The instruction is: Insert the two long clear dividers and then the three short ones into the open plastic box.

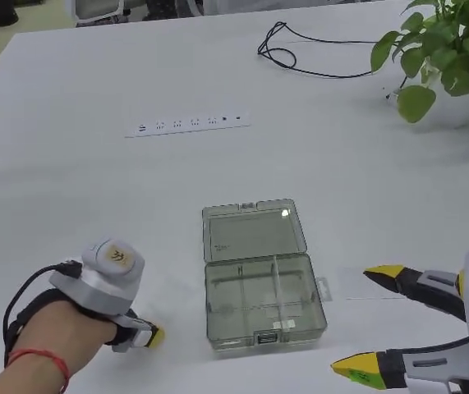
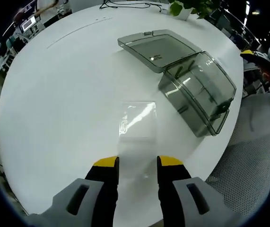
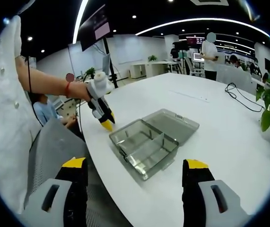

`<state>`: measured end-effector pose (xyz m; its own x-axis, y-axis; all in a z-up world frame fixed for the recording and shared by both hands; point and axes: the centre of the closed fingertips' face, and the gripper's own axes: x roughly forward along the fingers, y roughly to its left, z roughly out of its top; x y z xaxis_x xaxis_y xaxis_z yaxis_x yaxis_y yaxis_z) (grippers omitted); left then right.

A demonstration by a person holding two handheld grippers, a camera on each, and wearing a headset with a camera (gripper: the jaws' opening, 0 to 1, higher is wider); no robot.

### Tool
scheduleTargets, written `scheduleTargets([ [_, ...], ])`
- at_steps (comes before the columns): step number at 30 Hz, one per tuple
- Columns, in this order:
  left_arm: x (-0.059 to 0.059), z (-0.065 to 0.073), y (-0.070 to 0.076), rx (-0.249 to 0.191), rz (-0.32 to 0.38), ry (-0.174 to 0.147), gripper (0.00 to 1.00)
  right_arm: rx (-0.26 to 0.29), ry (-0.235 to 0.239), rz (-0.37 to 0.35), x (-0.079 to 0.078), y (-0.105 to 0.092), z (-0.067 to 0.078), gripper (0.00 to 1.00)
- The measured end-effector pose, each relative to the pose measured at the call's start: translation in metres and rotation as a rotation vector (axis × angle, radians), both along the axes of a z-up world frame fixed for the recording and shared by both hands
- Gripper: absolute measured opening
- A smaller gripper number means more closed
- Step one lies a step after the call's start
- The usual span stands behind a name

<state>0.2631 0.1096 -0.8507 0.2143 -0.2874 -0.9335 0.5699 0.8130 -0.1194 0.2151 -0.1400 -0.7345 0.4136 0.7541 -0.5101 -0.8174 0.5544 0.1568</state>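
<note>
Nearest the lens, the right gripper point(image 1: 370, 320) had its yellow-tipped jaws spread wide and empty. The left gripper point(image 2: 137, 163) was also parted, aimed at a flat, glossy clear divider point(image 2: 137, 119) lying on the matte white tabletop point(image 1: 94, 189). A smoky, rigid rectangular box point(image 1: 259, 302) sat by the near edge, lid point(image 1: 255, 230) folded back. Some partitions point(image 1: 276, 283) seemed already seated, so at least this piece was left to fit.
</note>
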Motion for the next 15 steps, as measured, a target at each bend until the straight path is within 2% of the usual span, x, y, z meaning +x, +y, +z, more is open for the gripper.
scheduleTargets([
  [7, -0.005, 0.003, -0.001, -0.064, 0.049, -0.001, 0.30, -0.003, 0.004, 0.009, 0.000, 0.006, 0.003, 0.83],
  [12, -0.008, 0.009, -0.005, -0.133, 0.098, -0.013, 0.30, -0.008, 0.007, 0.018, 0.000, 0.012, 0.006, 0.82],
  [15, -0.008, 0.018, -0.008, -0.190, 0.133, -0.029, 0.30, -0.007, 0.005, 0.022, 0.001, 0.017, 0.011, 0.82],
])
